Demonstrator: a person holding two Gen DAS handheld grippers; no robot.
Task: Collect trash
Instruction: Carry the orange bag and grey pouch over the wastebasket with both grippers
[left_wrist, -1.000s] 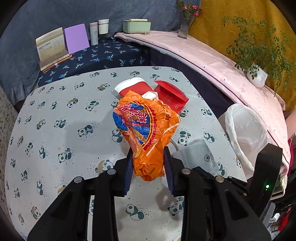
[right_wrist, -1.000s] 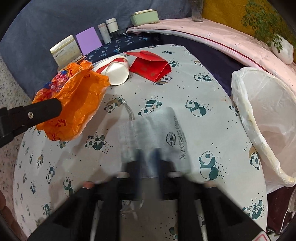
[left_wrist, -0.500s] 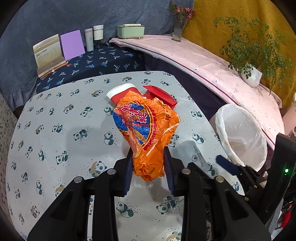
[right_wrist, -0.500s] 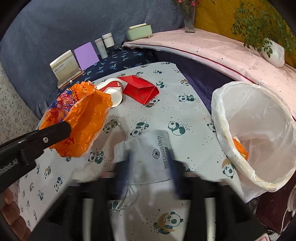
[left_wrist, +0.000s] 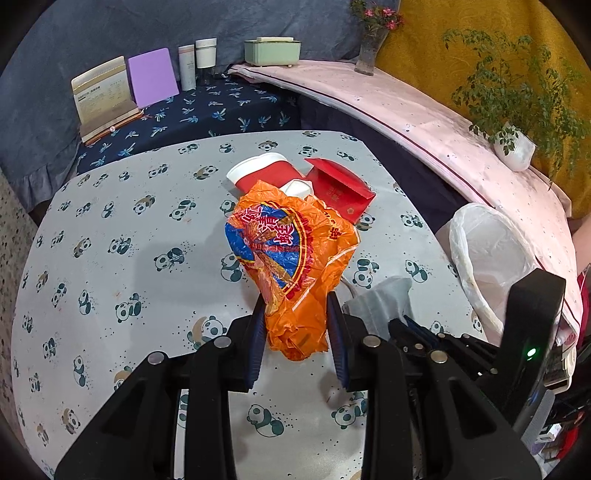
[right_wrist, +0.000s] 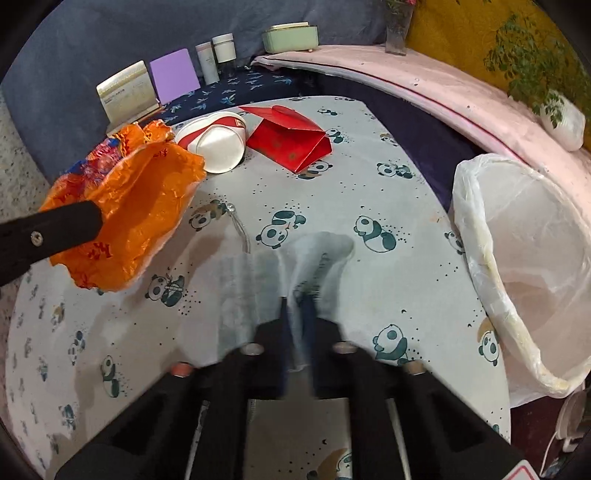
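Observation:
My left gripper (left_wrist: 295, 336) is shut on a crumpled orange plastic bag (left_wrist: 291, 258) and holds it above the panda-print table (left_wrist: 129, 258); the bag also shows in the right wrist view (right_wrist: 125, 214). My right gripper (right_wrist: 299, 306) is shut on a grey translucent pouch (right_wrist: 317, 258), pinched up off the table; the view is blurred. The pouch shows in the left wrist view (left_wrist: 384, 299). A red-and-white paper cup (right_wrist: 218, 140) and a red paper box (right_wrist: 291, 140) lie at the table's far side.
A bin lined with a white bag (right_wrist: 524, 258) stands off the table's right edge. A thin clear strip (right_wrist: 240, 229) lies on the table. Books, bottles and a green box (left_wrist: 273, 51) line the back; a potted plant (left_wrist: 513, 144) sits on the pink ledge.
My right gripper has closed on the grey pouch and lifted its near part off the table. My left gripper still holds the orange bag, moved slightly.

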